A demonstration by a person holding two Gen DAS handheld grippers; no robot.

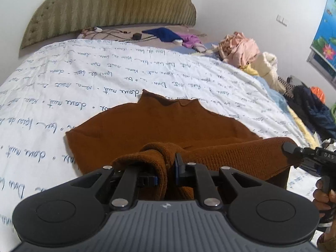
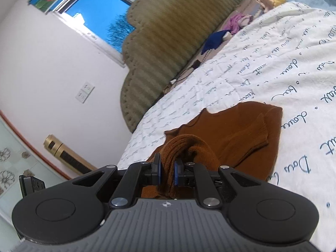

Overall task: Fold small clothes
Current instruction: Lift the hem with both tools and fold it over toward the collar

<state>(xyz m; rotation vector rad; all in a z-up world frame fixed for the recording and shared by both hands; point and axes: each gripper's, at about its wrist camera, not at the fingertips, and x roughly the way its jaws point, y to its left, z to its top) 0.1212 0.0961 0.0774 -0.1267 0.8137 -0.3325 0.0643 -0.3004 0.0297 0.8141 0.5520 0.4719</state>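
Note:
A small brown knit sweater (image 1: 159, 121) lies on the bed's white sheet with blue script (image 1: 84, 79), its collar toward the headboard. My left gripper (image 1: 167, 172) is shut on a bunched lower edge of the sweater and lifts it. My right gripper (image 2: 167, 173) is shut on the other bunched lower corner of the sweater (image 2: 231, 134). In the left wrist view the right gripper (image 1: 294, 150) shows at the right, with the raised hem stretched between the two. The sweater's upper part rests flat on the sheet (image 2: 273, 63).
An olive padded headboard (image 1: 113, 6) stands at the far end. Cables, a blue garment (image 1: 161, 33) and a purple one lie near it. A heap of clothes (image 1: 241, 50) runs along the bed's right side. A window (image 2: 100, 14) and gold heater (image 2: 63, 153) are on the wall.

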